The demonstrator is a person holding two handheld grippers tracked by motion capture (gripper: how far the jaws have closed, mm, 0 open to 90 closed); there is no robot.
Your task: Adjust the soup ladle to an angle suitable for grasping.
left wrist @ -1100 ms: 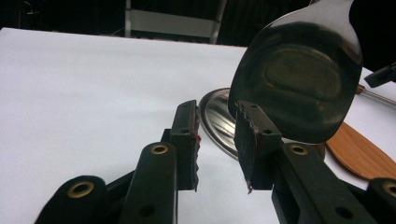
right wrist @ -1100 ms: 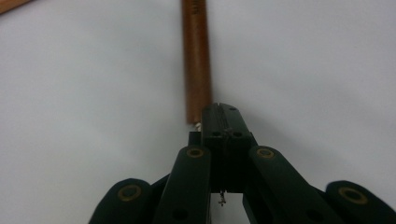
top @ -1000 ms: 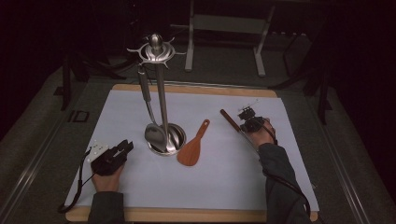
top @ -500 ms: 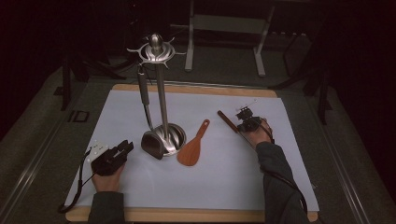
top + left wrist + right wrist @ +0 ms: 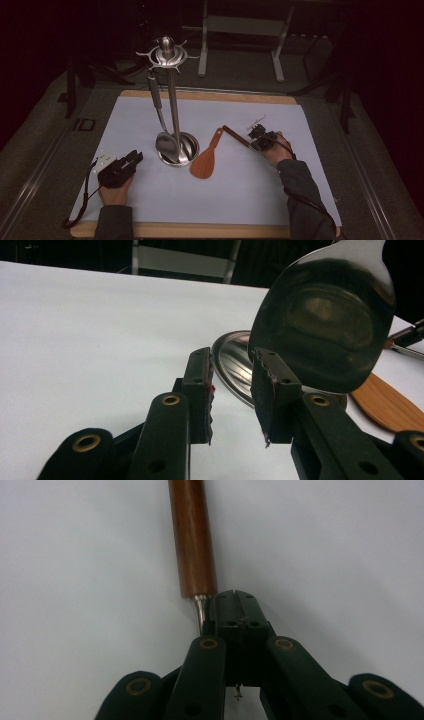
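Two grippers were held over a white mat [image 5: 150, 220] laid on a wooden board [image 5: 210, 230]. The left gripper [image 5: 131, 161] was positioned near the front left corner of the mat, its jaws spread with a clear gap between them and nothing gripped; in the left gripper view [image 5: 232, 395] the pads [image 5: 200, 390] were seen pointing toward the round base [image 5: 231, 360] of a metal utensil stand [image 5: 172, 105]. The stand was located upright at about the middle of the mat, slightly toward the left edge. A steel spoon [image 5: 164, 142] was hung from the stand's top ring, its bowl [image 5: 325, 320] suspended just above the base and just beyond the left gripper. A wooden spatula [image 5: 206, 159] was laid flat on the mat just beside the base, on its right, the blade toward the front edge. The right gripper [image 5: 254, 136] was positioned toward the right edge of the mat, at the near end of a utensil with a dark wooden handle [image 5: 235, 135]. In the right gripper view [image 5: 235, 597] the jaws were seen pressed together, and the thin metal shank [image 5: 200, 611] of the brown handle [image 5: 192, 537] was seen running down beside the left jaw; whether the shank was actually pinched could not be determined. The handle was directed away from the right gripper toward the spatula's handle.
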